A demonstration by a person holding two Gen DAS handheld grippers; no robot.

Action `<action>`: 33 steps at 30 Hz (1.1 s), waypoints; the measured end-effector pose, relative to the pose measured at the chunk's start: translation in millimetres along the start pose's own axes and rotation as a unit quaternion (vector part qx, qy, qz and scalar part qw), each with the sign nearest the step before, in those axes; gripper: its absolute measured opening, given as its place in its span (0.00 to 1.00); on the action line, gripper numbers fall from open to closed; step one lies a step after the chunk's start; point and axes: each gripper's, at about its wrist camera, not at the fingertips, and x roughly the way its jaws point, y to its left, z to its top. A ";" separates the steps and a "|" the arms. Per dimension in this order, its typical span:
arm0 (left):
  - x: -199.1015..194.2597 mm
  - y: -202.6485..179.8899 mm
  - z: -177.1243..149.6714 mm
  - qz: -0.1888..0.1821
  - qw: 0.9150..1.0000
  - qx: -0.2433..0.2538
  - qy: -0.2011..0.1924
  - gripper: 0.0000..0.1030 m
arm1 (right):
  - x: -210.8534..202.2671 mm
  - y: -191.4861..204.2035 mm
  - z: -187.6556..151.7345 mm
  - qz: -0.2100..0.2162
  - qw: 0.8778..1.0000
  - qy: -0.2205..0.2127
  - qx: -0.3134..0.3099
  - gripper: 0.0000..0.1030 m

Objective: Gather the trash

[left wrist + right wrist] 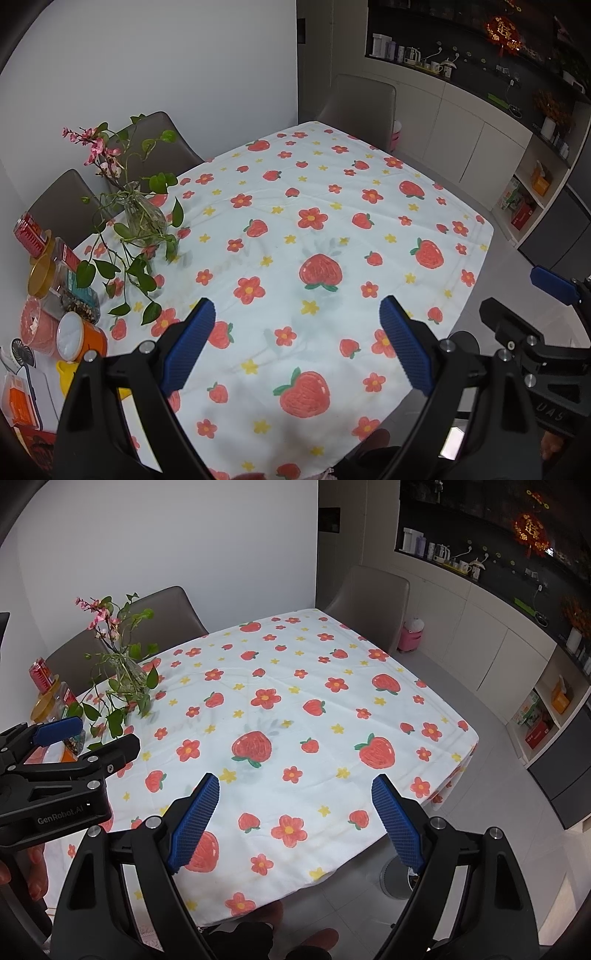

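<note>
While both tools hang above the near edge of a dining table (369, 221), the left gripper (297, 345) has its blue ribbed pads spread wide with nothing between them, and the right gripper (295, 821) is likewise splayed and carrying nothing. Each tool shows in the other's camera: the right one at the right margin of the left wrist view, the left one at the left margin of the right wrist view, side by side and apart.

A white tablecloth (332, 716) printed with red strawberries, red flowers and small yellow blossoms covers the table and drapes over its near edge. The broad middle of the cloth under both grippers carries only its print.

The only loose items in view are crowded along the table's left edge, well away from both grippers. There a glass vase (142, 214) holds trailing green vines and a spray of pink blossoms. Beside it lie a red can (31, 234), a clear jar with a yellow lid (55, 273), an orange container with a white lid (79, 338) and a pink cylinder (37, 325). Which of these counts as trash cannot be told from the pictures.

Three grey-brown chairs (364, 103) stand at the far sides of the table. Beyond them, white cabinets (480, 646) run along the right wall under a dark counter holding cups and a kettle, and a red hanging ornament (502, 31) hangs above.
</note>
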 end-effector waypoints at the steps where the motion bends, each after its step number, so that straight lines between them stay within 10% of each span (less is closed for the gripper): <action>1: -0.1 0.9 0.4 0.000 1.000 0.001 0.000 0.88 | 0.1 0.1 0.0 0.000 1.000 0.000 0.000 0.79; 33: -2.0 0.8 -1.1 -0.004 1.000 -0.003 -0.004 0.88 | -1.9 0.9 1.3 0.000 1.000 -0.005 0.000 0.79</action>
